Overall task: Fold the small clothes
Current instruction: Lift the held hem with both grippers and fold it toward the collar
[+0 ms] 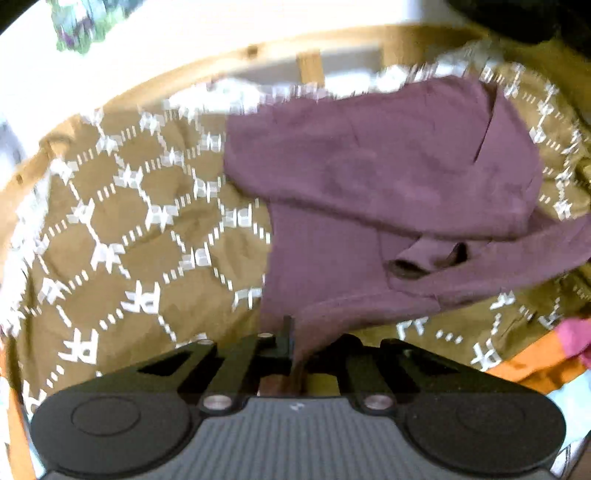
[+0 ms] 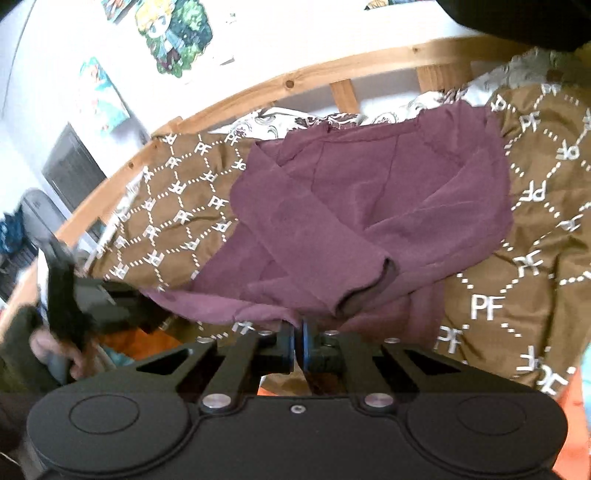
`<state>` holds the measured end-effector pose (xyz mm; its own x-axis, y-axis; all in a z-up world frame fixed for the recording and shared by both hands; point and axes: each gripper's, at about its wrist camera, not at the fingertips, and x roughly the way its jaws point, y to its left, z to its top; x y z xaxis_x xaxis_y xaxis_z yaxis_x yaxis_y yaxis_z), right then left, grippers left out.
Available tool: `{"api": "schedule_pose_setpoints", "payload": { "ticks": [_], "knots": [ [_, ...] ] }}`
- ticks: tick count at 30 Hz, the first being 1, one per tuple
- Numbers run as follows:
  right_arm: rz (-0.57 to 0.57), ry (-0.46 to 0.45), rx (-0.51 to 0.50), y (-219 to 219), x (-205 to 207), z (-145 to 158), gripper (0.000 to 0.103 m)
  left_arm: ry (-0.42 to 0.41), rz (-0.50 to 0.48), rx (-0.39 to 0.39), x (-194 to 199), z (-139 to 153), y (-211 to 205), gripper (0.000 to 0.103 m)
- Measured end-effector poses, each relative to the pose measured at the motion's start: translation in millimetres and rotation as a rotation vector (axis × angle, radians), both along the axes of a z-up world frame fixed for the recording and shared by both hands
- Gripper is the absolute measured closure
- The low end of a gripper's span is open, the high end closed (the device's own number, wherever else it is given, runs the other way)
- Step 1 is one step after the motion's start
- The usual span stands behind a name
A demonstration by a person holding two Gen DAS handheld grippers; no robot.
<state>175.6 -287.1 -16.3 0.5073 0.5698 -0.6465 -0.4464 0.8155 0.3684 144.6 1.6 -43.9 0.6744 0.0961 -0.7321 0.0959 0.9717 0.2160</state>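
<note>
A small maroon long-sleeved top (image 1: 369,173) lies on a brown blanket, both sleeves folded across its body; it also shows in the right wrist view (image 2: 369,206). My left gripper (image 1: 293,347) is shut on the top's near hem, the cloth pinched between its fingers. My right gripper (image 2: 298,343) is shut on the near hem too, its blue pads pressed together at the cloth's edge. The left gripper and the hand holding it (image 2: 62,295) show at the left of the right wrist view.
The brown blanket (image 2: 535,258) with a white PF pattern covers a bed with a wooden frame (image 2: 295,79). Patterned white bedding (image 2: 280,118) lies behind the top. Orange cloth (image 1: 535,369) lies at the near right. Posters (image 2: 173,33) hang on the wall.
</note>
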Motion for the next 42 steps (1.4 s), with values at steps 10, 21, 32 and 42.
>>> {"api": "schedule_pose_setpoints", "payload": {
  "ticks": [10,21,32,42],
  "knots": [
    [-0.025,-0.179,-0.078,0,-65,23,0.101,-0.213,-0.088,0.018,-72,59,-12,0.1],
    [0.125,-0.235,-0.119,-14,-169,84,0.101,-0.164,-0.222,0.028,-179,98,-16,0.1],
    [0.05,-0.313,-0.24,0,-112,75,0.101,-0.187,-0.132,0.006,-77,104,-21,0.098],
    [-0.027,-0.549,-0.474,47,21,51,0.101,-0.157,-0.005,-0.06,96,68,-14,0.098]
  ]
}}
